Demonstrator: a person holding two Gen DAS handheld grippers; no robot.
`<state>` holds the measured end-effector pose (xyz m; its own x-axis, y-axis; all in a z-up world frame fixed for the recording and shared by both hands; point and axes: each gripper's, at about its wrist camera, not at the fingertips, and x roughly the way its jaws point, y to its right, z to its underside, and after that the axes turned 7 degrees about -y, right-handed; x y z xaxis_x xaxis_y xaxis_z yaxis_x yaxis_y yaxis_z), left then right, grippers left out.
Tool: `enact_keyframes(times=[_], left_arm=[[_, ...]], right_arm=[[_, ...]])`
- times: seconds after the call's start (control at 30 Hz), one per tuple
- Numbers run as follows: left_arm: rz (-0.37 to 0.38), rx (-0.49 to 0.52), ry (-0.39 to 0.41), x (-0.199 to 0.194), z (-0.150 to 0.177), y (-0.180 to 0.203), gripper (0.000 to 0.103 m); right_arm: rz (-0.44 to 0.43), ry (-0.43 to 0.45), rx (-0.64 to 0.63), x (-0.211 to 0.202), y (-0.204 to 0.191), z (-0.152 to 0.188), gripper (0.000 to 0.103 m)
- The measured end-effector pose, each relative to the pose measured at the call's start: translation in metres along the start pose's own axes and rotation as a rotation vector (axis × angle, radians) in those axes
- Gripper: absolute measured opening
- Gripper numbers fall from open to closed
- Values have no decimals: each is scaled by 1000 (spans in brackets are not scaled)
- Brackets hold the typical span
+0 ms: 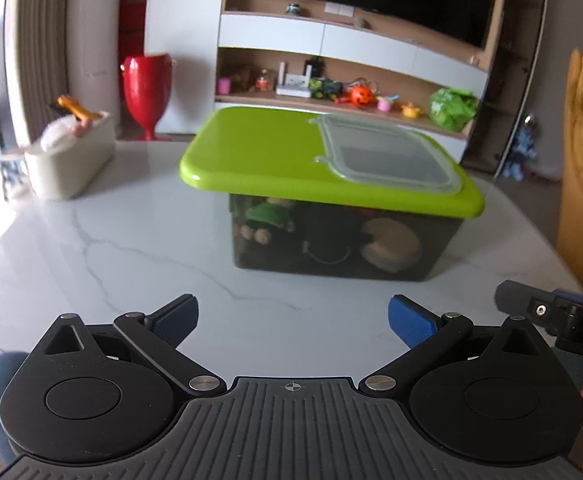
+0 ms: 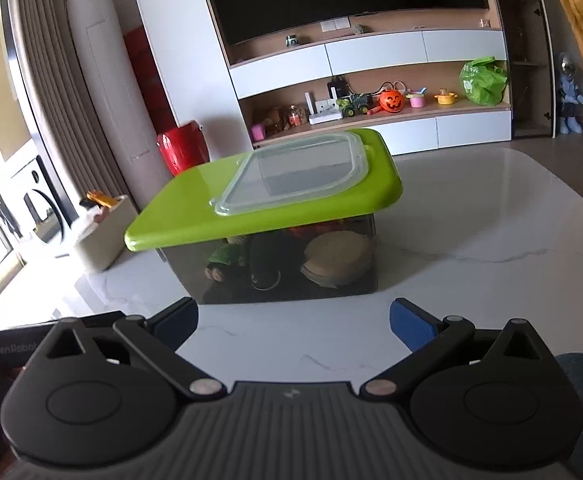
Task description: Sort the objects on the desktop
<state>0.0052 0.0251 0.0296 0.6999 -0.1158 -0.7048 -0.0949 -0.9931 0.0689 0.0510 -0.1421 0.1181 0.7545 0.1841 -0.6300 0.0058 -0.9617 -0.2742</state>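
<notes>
While both my claws hang low over the white marble table, nothing lies between them and the storage box at the middle of each frame. My left claw stands wide open and empty, its blue pads far apart; my right claw is spread just as wide and holds nothing either.

Off to the upper left of the left view sits a cream tub with an orange item poking out of it, well apart from the box. Behind it stands a red vase on the floor, and past the table runs a shelf unit with toys, among them an orange pumpkin bucket and a green bag, under a dark television.

Only the left view catches the body of my other claw, at the lower right edge of the frame, and part of a yellow seat at the far right. Only the right view shows a tall white cylinder at the upper left beside curtains, and a blue figure at the far right.

The box has dark see-through walls and a bright green lid with a clear flap set into it. Through the wall I make out a green-clad plush, something black, and a round tan piece. In the right view the lid looks tilted and overhangs the box toward the left.
</notes>
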Motion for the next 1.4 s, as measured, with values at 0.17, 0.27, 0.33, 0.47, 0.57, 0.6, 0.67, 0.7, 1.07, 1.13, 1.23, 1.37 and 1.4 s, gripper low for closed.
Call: enact_keyframes(times=[0.17, 0.27, 0.33, 0.47, 0.57, 0.6, 0.67, 0.7, 1.07, 1.13, 1.23, 1.37, 1.4], left_arm=[[-41, 32, 9, 0, 1, 2, 103], [-38, 28, 13, -2, 2, -2, 103], [-41, 25, 14, 0, 0, -4, 103], [-36, 16, 22, -3, 1, -7, 103], [-30, 8, 29, -4, 0, -9, 103], [-30, 5, 29, -4, 0, -10, 103], [-31, 5, 28, -3, 0, -10, 103], [-32, 6, 27, -3, 0, -9, 103], [-31, 23, 20, 2, 2, -8, 103], [-33, 19, 19, 2, 2, -9, 103], [-35, 14, 15, 3, 2, -10, 103], [-36, 16, 14, 3, 2, -9, 103], [-35, 17, 14, 3, 2, -9, 103]], right_arm=[[11, -17, -11, 8, -2, 4, 103], [13, -26, -18, 11, -3, 6, 103], [12, -27, -29, 12, -5, 7, 103], [10, -23, -44, 11, -7, 8, 103], [7, -24, -44, 10, -8, 9, 103], [6, -25, -44, 10, -8, 9, 103], [4, -27, -46, 10, -9, 9, 103], [4, -27, -46, 11, -10, 9, 103], [7, -28, -48, 13, -11, 12, 103], [6, -28, -42, 12, -10, 12, 103], [2, -28, -35, 12, -7, 11, 103], [-2, -31, -42, 12, -8, 11, 103], [-4, -32, -45, 12, -8, 10, 103]])
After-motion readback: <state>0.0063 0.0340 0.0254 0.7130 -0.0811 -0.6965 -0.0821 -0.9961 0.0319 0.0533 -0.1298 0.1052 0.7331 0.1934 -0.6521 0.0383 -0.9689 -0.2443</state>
